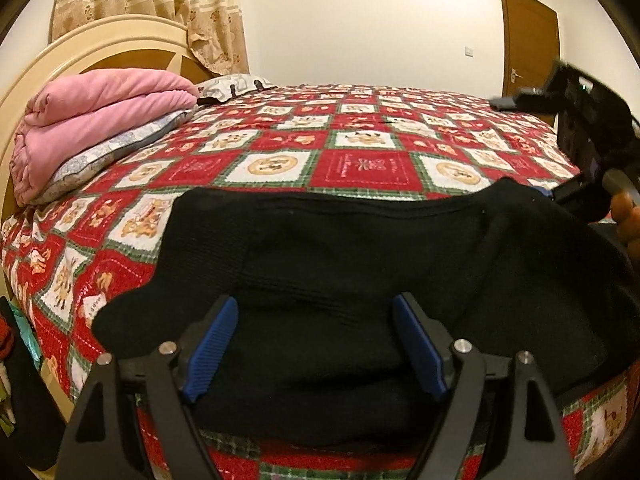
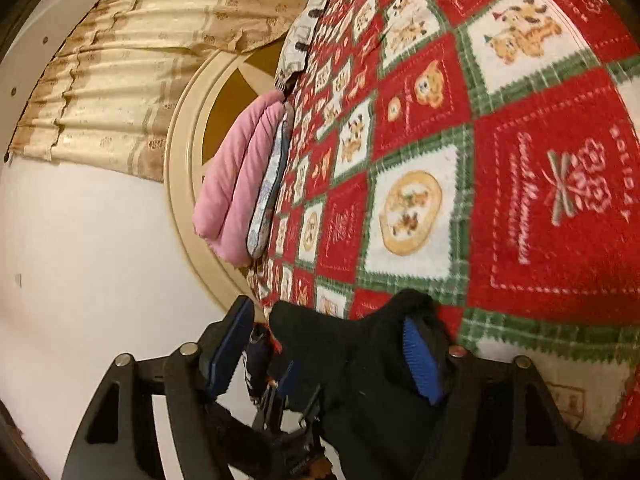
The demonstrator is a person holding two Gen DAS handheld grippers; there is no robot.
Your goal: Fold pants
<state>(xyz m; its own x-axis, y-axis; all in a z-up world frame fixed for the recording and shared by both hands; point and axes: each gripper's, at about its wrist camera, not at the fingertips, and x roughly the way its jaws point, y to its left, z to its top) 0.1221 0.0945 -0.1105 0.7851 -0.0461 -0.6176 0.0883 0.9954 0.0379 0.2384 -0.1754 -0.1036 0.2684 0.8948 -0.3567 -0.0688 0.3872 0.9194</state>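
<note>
Black pants [image 1: 360,264] are lying folded in a bundle on the bed, on the red-and-white patchwork blanket [image 1: 360,168], near its front edge. Left gripper [image 1: 316,344] is hovering over the near edge of the bundle, jaws standing wide, blue pads [image 1: 212,348] on either side of the cloth but not pressing it, so nothing held. Right gripper [image 2: 324,356] is showing rolled in its own view, bed tilted steeply; jaws are standing fairly wide with a bunched end of the pants [image 2: 360,360] sitting between them and draping over the right pad [image 2: 420,360]; the left pad is standing clear of the cloth, so no firm grip showing. In the left view the right gripper is sitting at the far right end of the bundle, blurred. Pink folded quilt [image 1: 100,116] is lying on a pillow [image 1: 120,152] by the headboard [image 1: 80,48], well apart from the pants
</note>
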